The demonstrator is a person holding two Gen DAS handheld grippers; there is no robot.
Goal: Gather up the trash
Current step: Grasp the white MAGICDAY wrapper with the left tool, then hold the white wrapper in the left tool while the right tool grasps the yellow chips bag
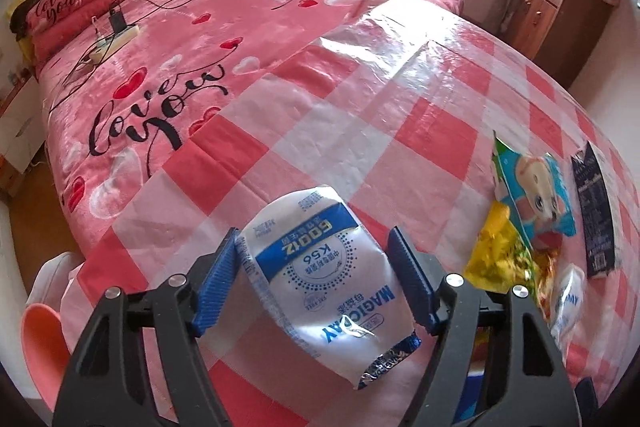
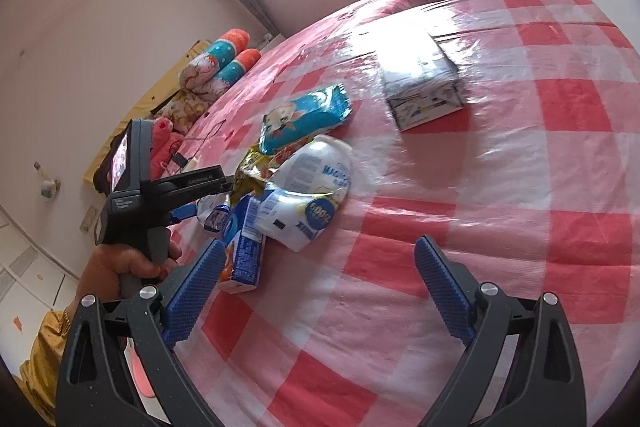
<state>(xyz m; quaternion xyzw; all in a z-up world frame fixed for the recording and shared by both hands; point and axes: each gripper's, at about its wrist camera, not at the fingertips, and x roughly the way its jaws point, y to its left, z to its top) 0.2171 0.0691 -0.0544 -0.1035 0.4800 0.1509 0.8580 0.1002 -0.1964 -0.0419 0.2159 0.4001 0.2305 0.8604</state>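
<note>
Left gripper [image 1: 316,275] spread wide around the white pouch [image 1: 324,279], which lies on the checked sheet [image 1: 400,131]; pads beside it, not yet clamped. Right gripper [image 2: 320,291] released, empty. More wrappers [image 1: 532,203] at 3 o'clock. Centre the pouch, then close gently: foil likely slips.

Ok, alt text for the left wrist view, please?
The left gripper, jaws apart, straddles a white-and-blue wrapper lying on a pink checked plastic sheet spread over a bed. More snack wrappers lie to the right.
</note>
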